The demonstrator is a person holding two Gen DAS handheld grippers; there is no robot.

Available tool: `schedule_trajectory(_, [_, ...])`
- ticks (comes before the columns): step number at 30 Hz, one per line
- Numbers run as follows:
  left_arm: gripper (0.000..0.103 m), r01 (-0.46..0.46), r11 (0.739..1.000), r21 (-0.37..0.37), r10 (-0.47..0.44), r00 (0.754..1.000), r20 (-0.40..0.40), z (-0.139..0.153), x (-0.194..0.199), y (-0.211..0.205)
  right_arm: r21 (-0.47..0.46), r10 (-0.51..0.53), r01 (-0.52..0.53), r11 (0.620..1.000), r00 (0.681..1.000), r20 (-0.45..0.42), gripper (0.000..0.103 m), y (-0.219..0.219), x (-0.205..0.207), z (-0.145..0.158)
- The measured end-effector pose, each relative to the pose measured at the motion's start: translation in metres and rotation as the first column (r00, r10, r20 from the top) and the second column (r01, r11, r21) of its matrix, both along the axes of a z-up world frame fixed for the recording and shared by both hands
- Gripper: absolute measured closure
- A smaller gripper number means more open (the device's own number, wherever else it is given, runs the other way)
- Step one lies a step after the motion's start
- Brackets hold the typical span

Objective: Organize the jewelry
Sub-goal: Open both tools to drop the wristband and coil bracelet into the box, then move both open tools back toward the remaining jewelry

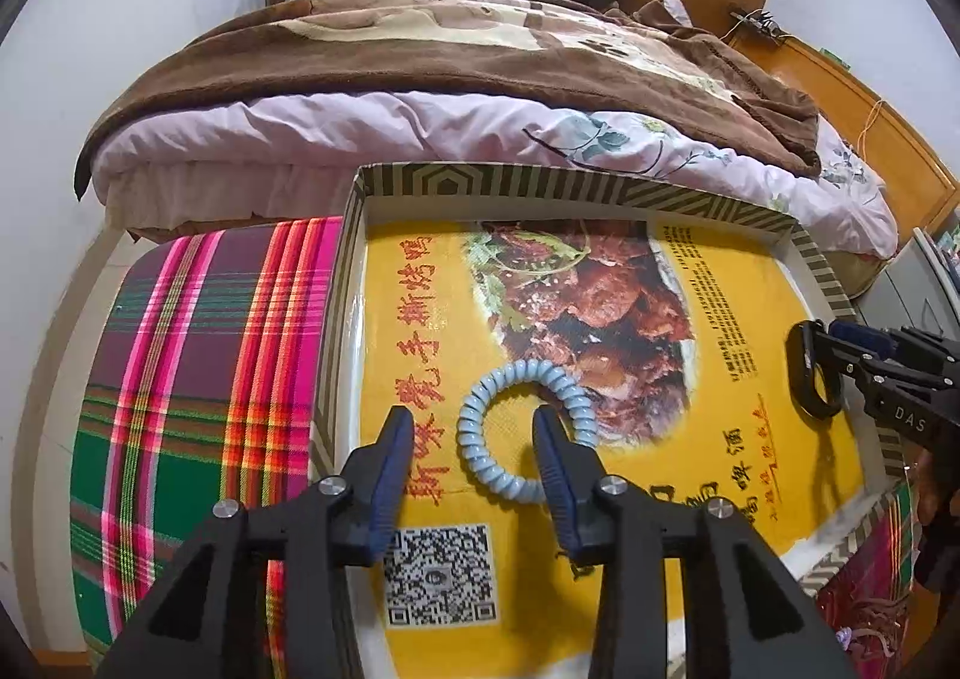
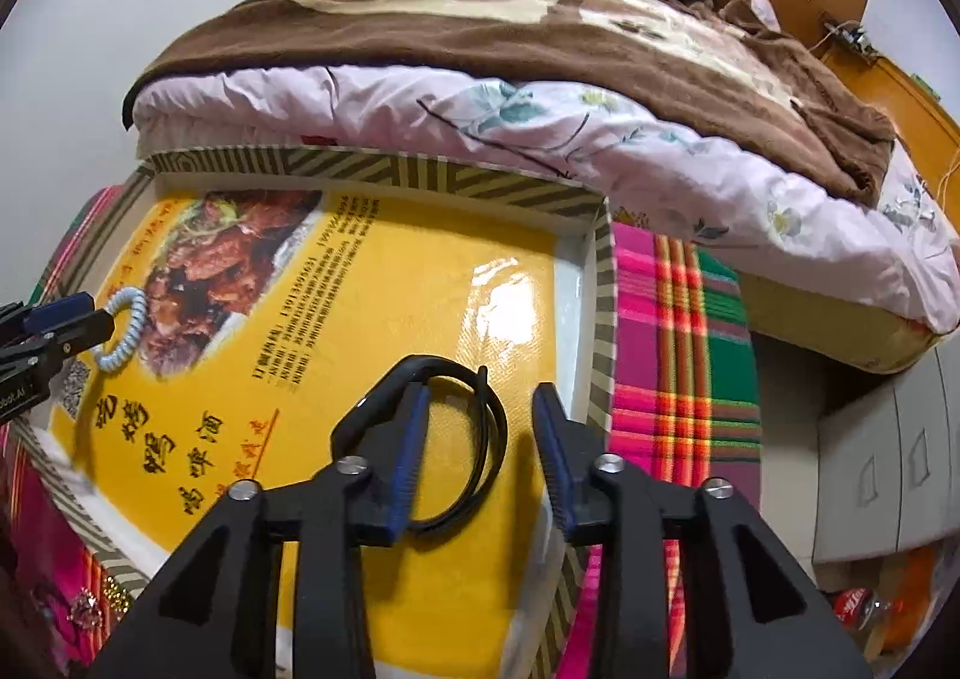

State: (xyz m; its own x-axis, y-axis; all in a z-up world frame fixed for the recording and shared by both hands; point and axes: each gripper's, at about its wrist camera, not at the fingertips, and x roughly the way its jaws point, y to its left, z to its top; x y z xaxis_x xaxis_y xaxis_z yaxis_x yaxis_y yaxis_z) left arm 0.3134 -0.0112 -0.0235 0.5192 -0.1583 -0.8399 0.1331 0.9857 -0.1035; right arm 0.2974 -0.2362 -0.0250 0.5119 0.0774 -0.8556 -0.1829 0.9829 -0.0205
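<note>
A pale blue coil bracelet [image 1: 516, 379] lies flat on the yellow printed sheet [image 1: 720, 439] that lines a shallow box with a striped rim [image 1: 540, 186]. My left gripper [image 1: 471, 415] stands open over it; the right finger overlaps the coil's right side and the pads do not press on it. A black band [image 2: 495, 427] lies on the same sheet [image 2: 420, 283] near the box's right wall [image 2: 603, 319]. My right gripper [image 2: 481, 391] is open around it, with its left finger hiding part of the band. Each view shows the other gripper at its edge.
The box rests on a plaid cloth [image 1: 198, 379] at the foot of a bed with a brown blanket [image 1: 450, 37]. Loose jewelry lies on pink cloth [image 2: 84, 613] by the box's near corner. Grey cabinets [image 2: 888, 439] and a red bottle [image 2: 852, 607] stand to the right.
</note>
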Motion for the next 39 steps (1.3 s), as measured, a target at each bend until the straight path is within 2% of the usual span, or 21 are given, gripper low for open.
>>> schedule_trajectory(2, [0.056,-0.004,1.0,-0.001,0.004,1.0,0.004,0.005,-0.005,0.001,0.012,0.005,-0.005,1.0,1.0,0.013,0.065,0.0,-0.006,0.007])
schedule_trajectory(4, [0.046,0.0,1.0,-0.015,0.0,1.0,0.021,0.013,-0.014,0.002,0.024,0.005,-0.006,1.0,1.0,0.028,0.065,0.0,-0.013,0.014])
schedule_trajectory(6, [0.043,0.006,1.0,-0.021,-0.005,0.999,0.044,0.022,-0.023,0.004,0.041,0.006,-0.008,0.999,0.999,0.05,0.065,-0.002,-0.024,0.024])
schedule_trajectory(11, [0.04,0.001,0.998,-0.056,0.004,0.996,0.09,0.046,-0.057,0.014,0.097,0.012,-0.022,0.995,0.995,0.102,0.065,-0.01,-0.057,0.043])
schedule_trajectory(17, [0.036,-0.011,0.996,-0.09,0.023,0.99,0.137,0.065,-0.104,0.029,0.17,-0.007,-0.017,0.985,0.99,0.138,0.059,-0.026,-0.107,0.056])
schedule_trajectory(20, [0.031,-0.011,0.995,-0.096,0.026,0.987,0.158,0.07,-0.129,0.035,0.2,-0.009,-0.022,0.98,0.988,0.153,0.058,-0.032,-0.133,0.059])
schedule_trajectory(24, [0.028,0.004,0.994,-0.113,0.017,0.983,0.185,0.074,-0.161,0.041,0.225,-0.011,-0.031,0.974,0.983,0.184,0.047,-0.041,-0.17,0.059])
schedule_trajectory(26, [0.026,0.011,0.993,-0.121,0.013,0.981,0.191,0.075,-0.176,0.044,0.232,-0.003,-0.043,0.972,0.981,0.192,0.045,-0.044,-0.188,0.055])
schedule_trajectory(33, [0.02,0.026,0.989,-0.146,0.004,0.98,0.198,0.068,-0.222,0.051,0.204,0.079,-0.125,0.971,0.972,0.22,0.042,-0.04,-0.232,0.037])
schedule_trajectory(39, [0.02,0.0,0.983,-0.186,0.03,0.987,0.159,0.052,-0.249,0.062,0.187,0.102,-0.142,0.972,0.972,0.21,0.041,-0.04,-0.244,0.019])
